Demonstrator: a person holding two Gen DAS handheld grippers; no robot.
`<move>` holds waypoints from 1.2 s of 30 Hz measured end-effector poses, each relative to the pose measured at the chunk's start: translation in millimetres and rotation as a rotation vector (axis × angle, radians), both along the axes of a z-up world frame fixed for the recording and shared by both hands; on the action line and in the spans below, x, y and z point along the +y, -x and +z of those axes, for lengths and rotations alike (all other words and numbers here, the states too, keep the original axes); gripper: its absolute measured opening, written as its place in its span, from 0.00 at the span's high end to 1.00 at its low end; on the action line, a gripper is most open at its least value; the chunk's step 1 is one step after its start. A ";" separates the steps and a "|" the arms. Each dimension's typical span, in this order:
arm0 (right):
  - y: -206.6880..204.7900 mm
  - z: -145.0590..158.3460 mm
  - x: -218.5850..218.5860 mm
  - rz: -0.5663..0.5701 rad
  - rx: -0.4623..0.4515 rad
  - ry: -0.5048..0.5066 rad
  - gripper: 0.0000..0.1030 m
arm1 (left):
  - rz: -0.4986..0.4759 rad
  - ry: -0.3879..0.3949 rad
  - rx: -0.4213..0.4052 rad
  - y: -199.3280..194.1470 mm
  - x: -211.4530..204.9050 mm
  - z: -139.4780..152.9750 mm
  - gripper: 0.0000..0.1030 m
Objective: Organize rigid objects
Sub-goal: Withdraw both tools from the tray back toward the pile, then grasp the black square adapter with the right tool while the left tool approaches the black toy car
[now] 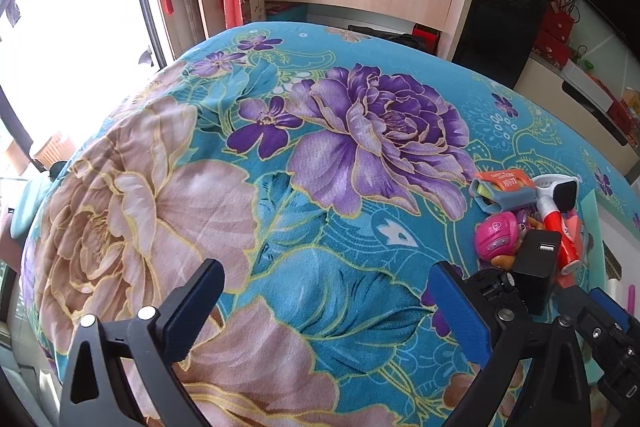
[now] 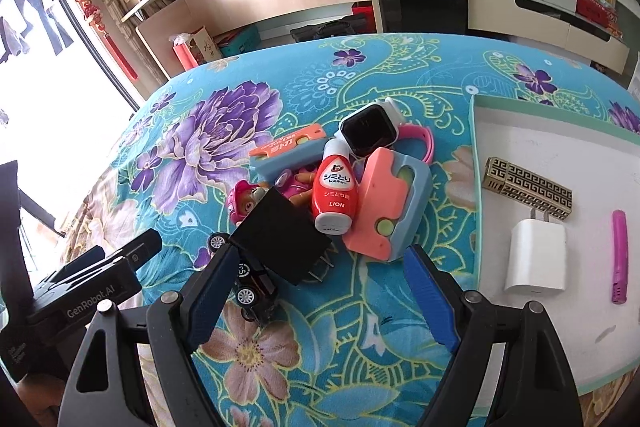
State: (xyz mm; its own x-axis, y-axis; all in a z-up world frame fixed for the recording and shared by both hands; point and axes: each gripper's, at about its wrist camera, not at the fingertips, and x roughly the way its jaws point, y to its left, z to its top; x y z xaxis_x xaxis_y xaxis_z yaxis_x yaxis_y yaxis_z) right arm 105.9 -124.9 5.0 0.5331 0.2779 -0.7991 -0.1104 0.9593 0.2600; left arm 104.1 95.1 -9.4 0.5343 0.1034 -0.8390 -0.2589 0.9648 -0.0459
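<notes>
Right hand-held gripper [image 2: 320, 291] spread wide, empty, above floral cloth on table [image 2: 360, 367]. Ahead: pile of black charger [image 2: 280, 239], red LION bottle [image 2: 333, 191], smartwatch [image 2: 368, 131], toy car [image 2: 252, 287]. White tray [image 2: 520, 131] right holds white charger [image 2: 536, 255]. Left hand-held gripper [image 1: 324, 303] spread, empty.

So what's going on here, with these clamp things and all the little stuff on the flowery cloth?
A person is sorting small hard objects with a handheld clamp in each hand. Both are open and hold nothing. The right gripper hovers before a heap: black charger, red bottle, smartwatch, toy car. Three things already lie on the white tray: white charger, patterned box, pink stick. The left gripper is over bare cloth.
</notes>
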 end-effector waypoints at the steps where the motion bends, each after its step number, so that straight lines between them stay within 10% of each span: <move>1: -0.4 -1.7 -0.5 0.004 0.009 -0.016 0.18 | 0.000 0.005 0.003 -0.5 0.7 -1.4 0.00; 36: -43.0 -34.5 10.1 -0.227 0.219 -0.269 0.18 | 0.063 0.127 0.019 2.9 35.7 -17.3 0.00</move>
